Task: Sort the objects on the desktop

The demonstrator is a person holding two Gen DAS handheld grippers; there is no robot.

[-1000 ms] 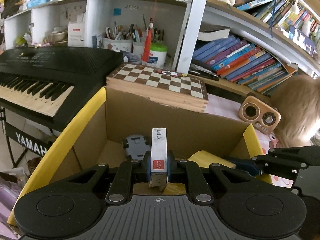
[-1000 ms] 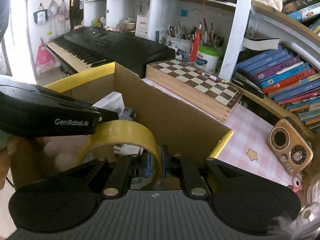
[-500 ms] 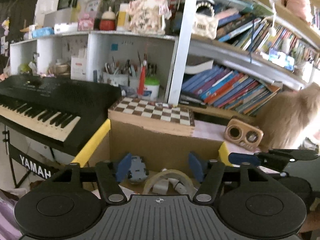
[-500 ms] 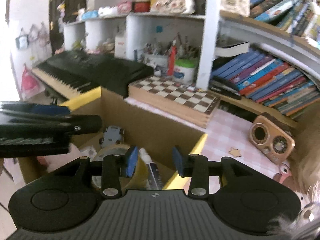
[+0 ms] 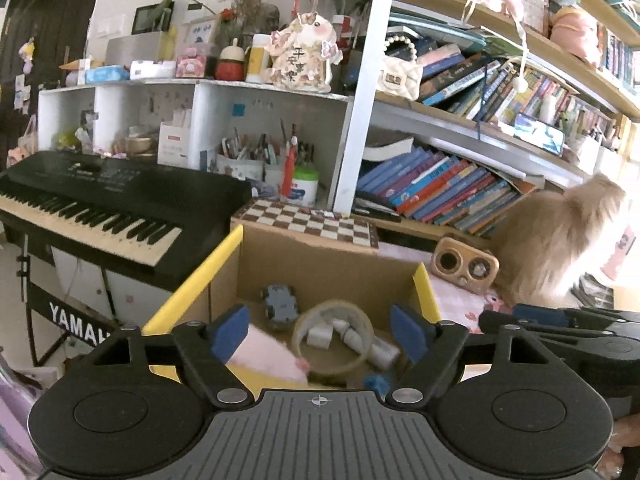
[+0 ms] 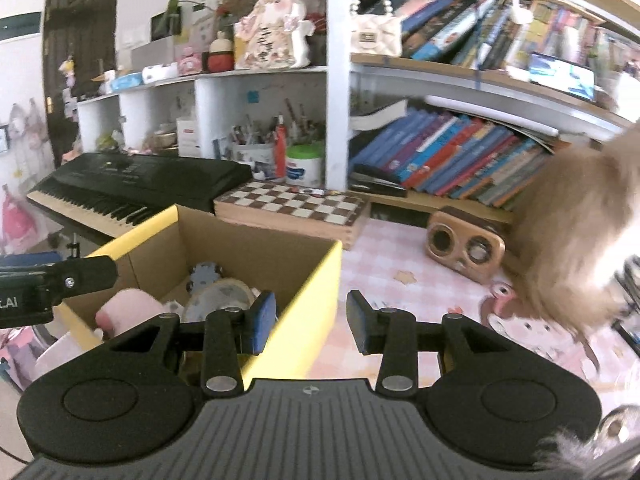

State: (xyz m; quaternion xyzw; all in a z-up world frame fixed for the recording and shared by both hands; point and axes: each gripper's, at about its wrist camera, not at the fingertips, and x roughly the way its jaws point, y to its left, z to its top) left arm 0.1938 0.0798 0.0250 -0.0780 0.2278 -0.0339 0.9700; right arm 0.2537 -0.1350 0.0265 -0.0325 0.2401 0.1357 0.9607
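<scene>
An open cardboard box (image 5: 328, 268) with yellow flaps holds a roll of tape (image 5: 332, 336), a small grey toy car (image 5: 280, 306), a pink plush (image 5: 264, 354), a small white box (image 5: 318, 336) and a marker. My left gripper (image 5: 320, 334) hangs above the box's near side; its jaws are opening and nothing is between them. My right gripper (image 6: 311, 326) stands open and empty over the box's (image 6: 256, 248) right yellow flap. The right wrist view also shows the tape roll (image 6: 224, 296), the toy car (image 6: 204, 276) and the plush (image 6: 128, 306).
A black keyboard (image 5: 112, 200) stands left of the box. Behind it lies a chessboard (image 6: 292, 204). A wooden speaker (image 6: 464, 248) and a fluffy animal (image 6: 568, 216) are on the pink checked tablecloth (image 6: 384, 264) to the right. Full shelves rise at the back.
The left gripper let go of the small white box and the right let go of the tape roll, both into the box. Both grippers opened and drew back and upward.
</scene>
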